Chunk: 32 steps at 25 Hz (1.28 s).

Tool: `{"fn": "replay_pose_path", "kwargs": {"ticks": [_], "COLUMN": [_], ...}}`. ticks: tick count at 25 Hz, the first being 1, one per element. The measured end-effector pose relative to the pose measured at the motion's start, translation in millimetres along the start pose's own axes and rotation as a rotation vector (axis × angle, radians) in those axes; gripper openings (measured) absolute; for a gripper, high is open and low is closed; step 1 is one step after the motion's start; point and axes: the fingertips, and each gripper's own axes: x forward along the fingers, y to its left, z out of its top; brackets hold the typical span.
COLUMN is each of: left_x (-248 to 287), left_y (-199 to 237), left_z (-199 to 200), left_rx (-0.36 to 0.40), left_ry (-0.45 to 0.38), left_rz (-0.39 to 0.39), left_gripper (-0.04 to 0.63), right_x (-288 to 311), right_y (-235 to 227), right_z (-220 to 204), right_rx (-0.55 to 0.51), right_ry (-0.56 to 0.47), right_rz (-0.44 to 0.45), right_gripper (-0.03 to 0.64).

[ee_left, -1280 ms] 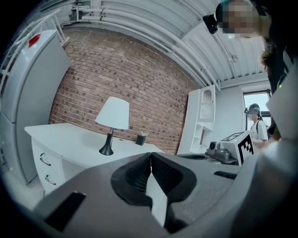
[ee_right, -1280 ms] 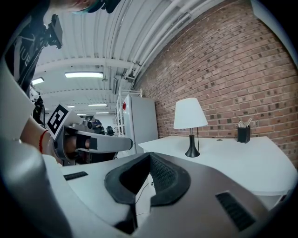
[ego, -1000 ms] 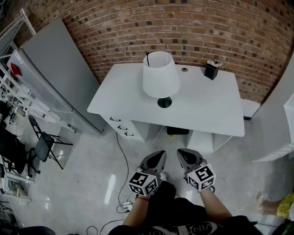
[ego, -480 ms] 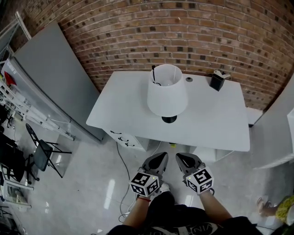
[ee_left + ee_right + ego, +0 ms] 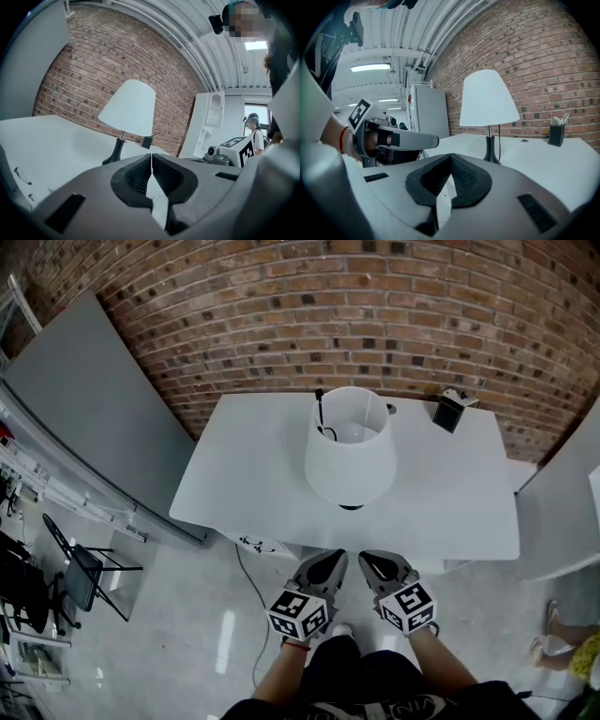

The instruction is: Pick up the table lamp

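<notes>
A table lamp point(image 5: 350, 457) with a white shade and a black base stands on the white desk point(image 5: 244, 474), near its middle. The lamp point(image 5: 129, 115) appears ahead in the left gripper view, and the lamp point(image 5: 488, 101) shows again in the right gripper view with its black stem and cord. My left gripper point(image 5: 334, 561) and right gripper point(image 5: 367, 560) hover side by side just short of the desk's near edge, both shut and empty, pointing at the lamp.
A small black pen holder point(image 5: 450, 412) sits at the desk's far right corner. A brick wall point(image 5: 309, 324) backs the desk. A grey panel point(image 5: 84, 418) leans at the left, a folding chair point(image 5: 80, 573) below it. White furniture point(image 5: 562, 512) stands right.
Both grippers have advanced toward the desk, so the lamp and desk now lie closer and lower in the head view. The jaws have stayed shut.
</notes>
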Motion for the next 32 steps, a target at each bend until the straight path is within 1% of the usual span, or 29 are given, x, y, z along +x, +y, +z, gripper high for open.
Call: {"fn": "replay_pose_path", "kwargs": {"ticks": [4, 9, 13, 16, 18, 22, 24, 26, 28, 30, 32], "left_x": [12, 20, 33, 43, 49, 63, 71, 78, 82, 83, 84], "left_y": [11, 17, 23, 30, 35, 35, 36, 37, 38, 40, 45], "left_z": [-5, -10, -10, -13, -11, -2, 4, 8, 11, 15, 20], "left_rx": [-0.024, -0.073, -0.076, -0.081, -0.109, -0.143, -0.166, -0.196, -0.221, -0.262, -0.286], "left_ry": [0.004, 0.006, 0.007, -0.001, -0.031, -0.092, -0.126, -0.159, -0.184, -0.217, -0.255], "left_rz": [-0.042, -0.070, -0.092, -0.097, -0.103, -0.175, -0.217, -0.261, -0.296, -0.319, -0.341], "left_gripper": [0.008, 0.008, 0.008, 0.008, 0.008, 0.014, 0.033, 0.073, 0.085, 0.098, 0.107], "right_x": [13, 20, 33, 43, 50, 57, 61, 64, 65, 64, 65], "right_y": [-9, -17, -30, -38, -43, -52, -55, -59, -64, -68, -71], "right_z": [-6, -15, -17, -20, -21, -18, -18, -20, -22, -28, -36], "right_rx": [0.005, 0.018, 0.005, -0.011, -0.026, -0.028, -0.038, -0.050, -0.043, -0.028, -0.018], "right_ry": [0.010, 0.031, 0.026, 0.030, 0.037, 0.029, 0.030, 0.039, 0.047, 0.057, 0.070], "right_rz": [-0.021, -0.042, -0.051, -0.043, -0.034, -0.017, -0.003, 0.000, -0.003, -0.006, -0.005], "right_gripper": [-0.005, -0.005, -0.005, -0.005, -0.005, -0.005, -0.005, -0.005, -0.005, -0.004, -0.005]}}
